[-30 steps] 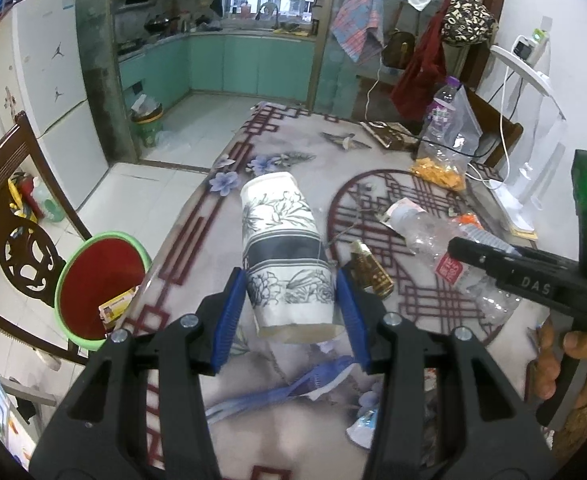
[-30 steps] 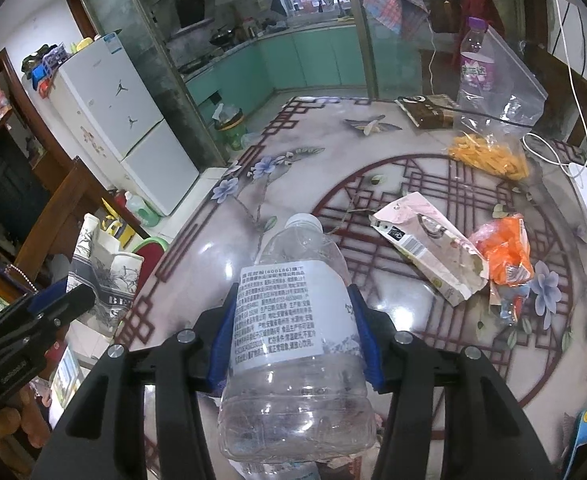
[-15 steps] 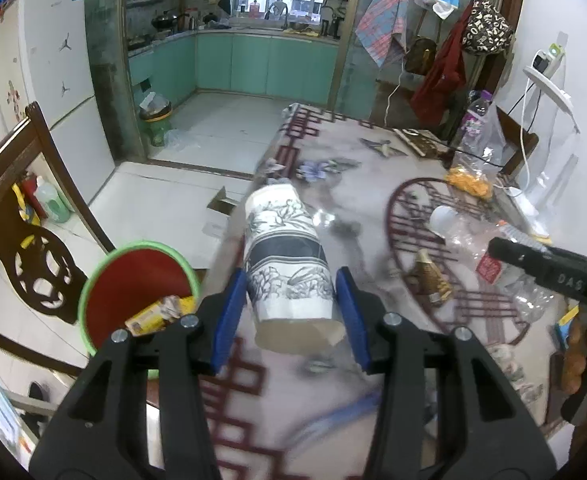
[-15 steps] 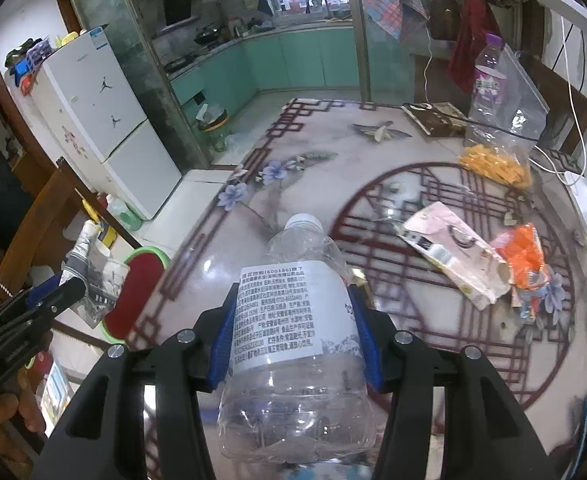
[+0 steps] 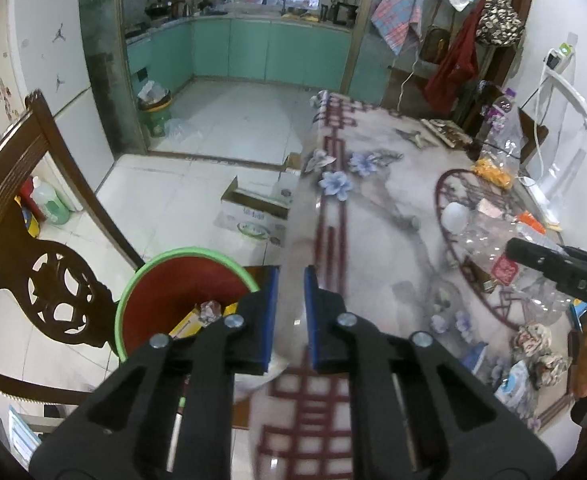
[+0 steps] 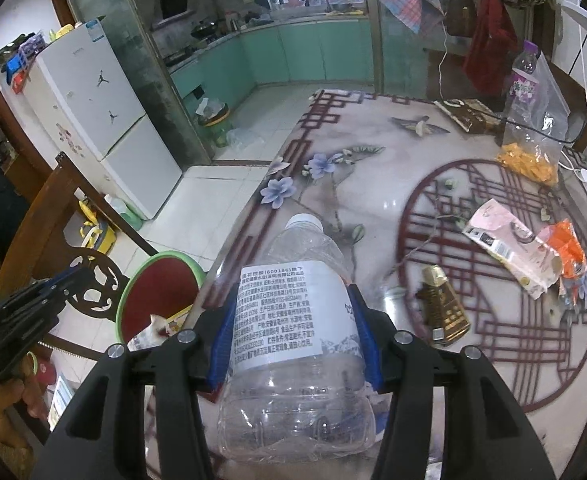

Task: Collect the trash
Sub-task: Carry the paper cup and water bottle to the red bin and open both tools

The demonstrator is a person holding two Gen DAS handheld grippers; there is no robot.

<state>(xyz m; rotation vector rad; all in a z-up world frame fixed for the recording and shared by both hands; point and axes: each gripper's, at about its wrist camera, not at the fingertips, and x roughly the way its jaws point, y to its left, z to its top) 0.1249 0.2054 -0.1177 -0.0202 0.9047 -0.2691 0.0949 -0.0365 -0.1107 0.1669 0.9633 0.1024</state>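
While clamped, bottle (image 6: 293,320) sits between right claw (image 6: 293,334) pads.

A patterned table (image 6: 373,184) carries a pink wrapper (image 6: 505,240) and gold sachet (image 6: 443,308).

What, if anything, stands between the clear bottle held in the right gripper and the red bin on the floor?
Nothing visible does. The clear bottle in the right gripper is over the table edge; the red bin stands open below, left, beside the chair.
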